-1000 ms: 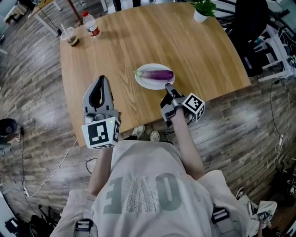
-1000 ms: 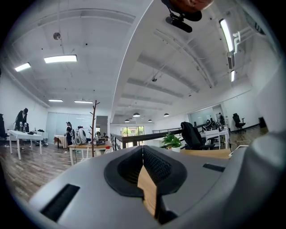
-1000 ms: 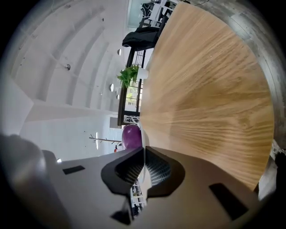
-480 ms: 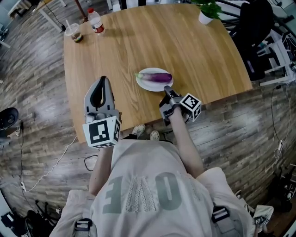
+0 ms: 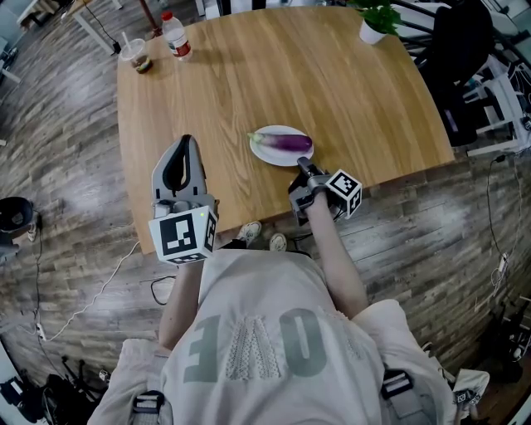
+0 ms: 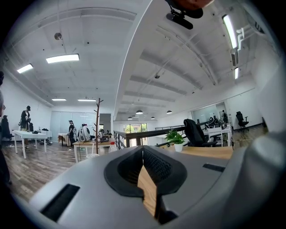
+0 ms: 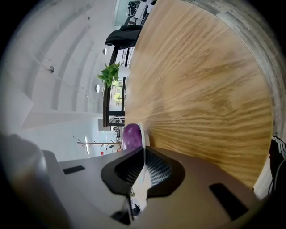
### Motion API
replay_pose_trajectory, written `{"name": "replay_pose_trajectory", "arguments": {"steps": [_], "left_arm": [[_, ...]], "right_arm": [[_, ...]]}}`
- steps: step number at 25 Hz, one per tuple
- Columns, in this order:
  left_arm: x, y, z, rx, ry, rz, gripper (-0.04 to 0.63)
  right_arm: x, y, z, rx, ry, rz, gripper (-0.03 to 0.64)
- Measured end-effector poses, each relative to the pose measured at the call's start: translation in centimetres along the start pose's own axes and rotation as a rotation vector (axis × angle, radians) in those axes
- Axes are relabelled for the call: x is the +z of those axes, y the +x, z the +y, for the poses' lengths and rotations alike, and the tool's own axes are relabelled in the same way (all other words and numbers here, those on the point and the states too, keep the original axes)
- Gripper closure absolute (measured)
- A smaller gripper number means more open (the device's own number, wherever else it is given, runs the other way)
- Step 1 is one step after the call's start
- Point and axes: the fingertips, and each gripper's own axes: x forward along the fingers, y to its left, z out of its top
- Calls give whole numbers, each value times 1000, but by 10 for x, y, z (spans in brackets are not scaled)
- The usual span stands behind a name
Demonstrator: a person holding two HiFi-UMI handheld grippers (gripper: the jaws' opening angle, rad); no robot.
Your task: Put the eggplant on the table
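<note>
A purple eggplant (image 5: 290, 143) lies on a small white plate (image 5: 267, 151) near the front edge of the wooden table (image 5: 348, 91). My right gripper (image 5: 304, 168) is shut and empty, its tips just short of the plate's near rim and tilted slightly down. In the right gripper view the eggplant (image 7: 132, 135) shows just beyond the shut right gripper (image 7: 144, 150). My left gripper (image 5: 184, 146) hovers level over the table's front left part, shut and holding nothing. In the left gripper view the left gripper (image 6: 143, 152) looks across the room.
A water bottle (image 5: 176, 37) and a drink cup (image 5: 138, 58) stand at the table's far left corner. A potted plant (image 5: 375, 21) is at the far right corner, with a black office chair (image 5: 452, 41) beyond. The table's front edge runs under my right gripper.
My right gripper has sunk a little toward the plate's near rim, still shut. The left gripper and the eggplant have stayed put.
</note>
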Motion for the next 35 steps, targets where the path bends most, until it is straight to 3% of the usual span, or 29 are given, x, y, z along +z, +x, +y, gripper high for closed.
{"name": "replay_pose_trajectory", "arguments": {"steps": [13, 26, 31, 35], "left_arm": [[-2, -5, -1, 6, 12, 9, 586], [-8, -5, -5, -13, -6, 19, 586], [-9, -3, -3, -11, -14, 17, 586], [-10, -3, -1, -8, -19, 15, 586]], "right_arm": [[0, 1, -11, -30, 49, -15, 591], [3, -1, -16, -132, 9, -35, 583], [11, -3, -7, -142, 10, -77, 459], [13, -7, -6, -163, 19, -95, 420]]}}
